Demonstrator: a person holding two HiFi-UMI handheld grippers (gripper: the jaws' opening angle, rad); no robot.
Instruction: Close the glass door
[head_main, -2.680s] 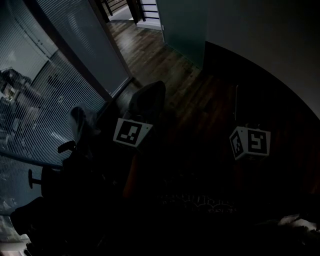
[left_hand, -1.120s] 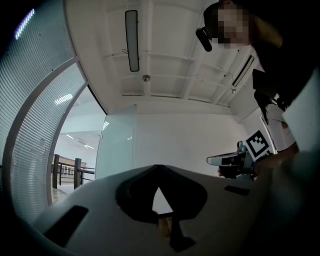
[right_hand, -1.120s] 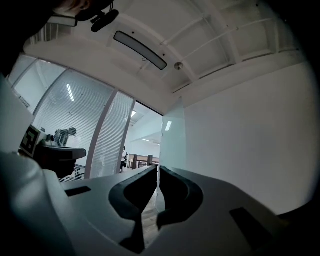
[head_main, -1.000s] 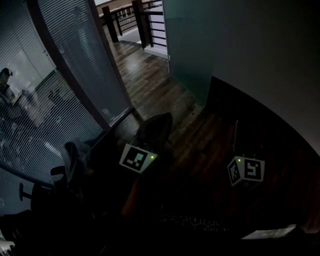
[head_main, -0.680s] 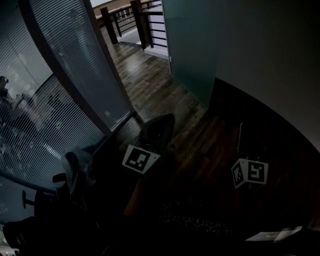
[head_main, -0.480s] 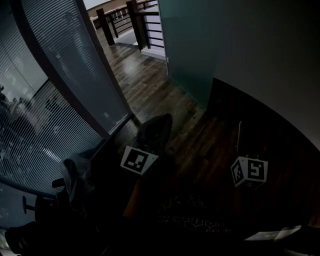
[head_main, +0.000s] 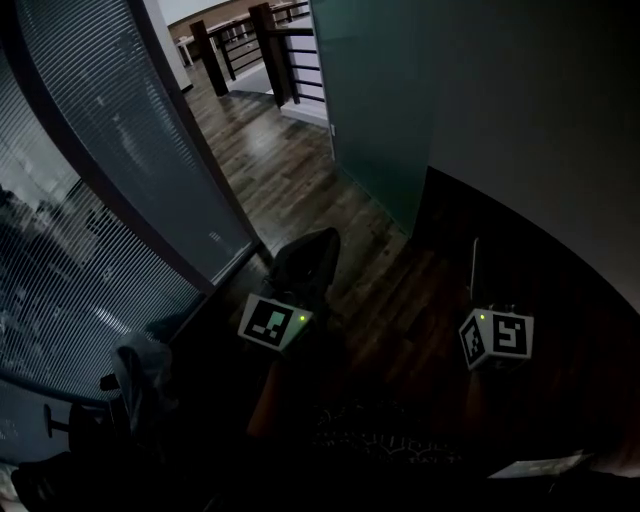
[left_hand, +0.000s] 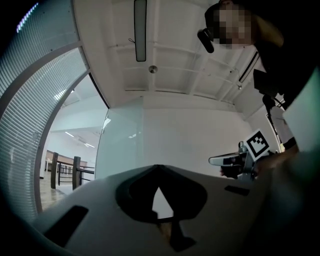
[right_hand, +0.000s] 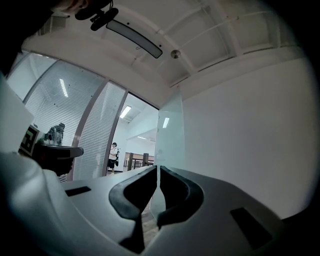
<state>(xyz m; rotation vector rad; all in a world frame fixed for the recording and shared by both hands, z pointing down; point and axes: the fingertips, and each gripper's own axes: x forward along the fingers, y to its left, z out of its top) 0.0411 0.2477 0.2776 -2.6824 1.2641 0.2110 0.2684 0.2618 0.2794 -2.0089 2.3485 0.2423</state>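
Head view: a dim room seen from above. A floor of dark, glossy wood planks (head_main: 300, 190) runs toward a dark railing (head_main: 265, 45) at the top edge. The frosted, blue-green glass door (head_main: 370, 110) stands upright at top centre, flat and smooth, next to a plain pale wall (head_main: 540, 110). It is well apart from both grippers. A glass partition with fine horizontal blinds (head_main: 110, 150) fills the left side. The left gripper (head_main: 310, 255) is a dark rounded shape in front of its marker cube. The right gripper (head_main: 473, 262) shows only as a thin edge. The lower part of the picture is too dark to make out.

Left gripper view: the 2 black jaws meet at their tips with nothing between them. A pale rounded housing hides the floor. The glass door sits left of centre beyond them, and a ribbed white ceiling (left_hand: 170, 60) is overhead.

Right gripper view: the 2 jaws are together but for a hairline slit, holding nothing. The door's straight edge rises just beyond them. A distant person (right_hand: 114, 155) stands small in the doorway.
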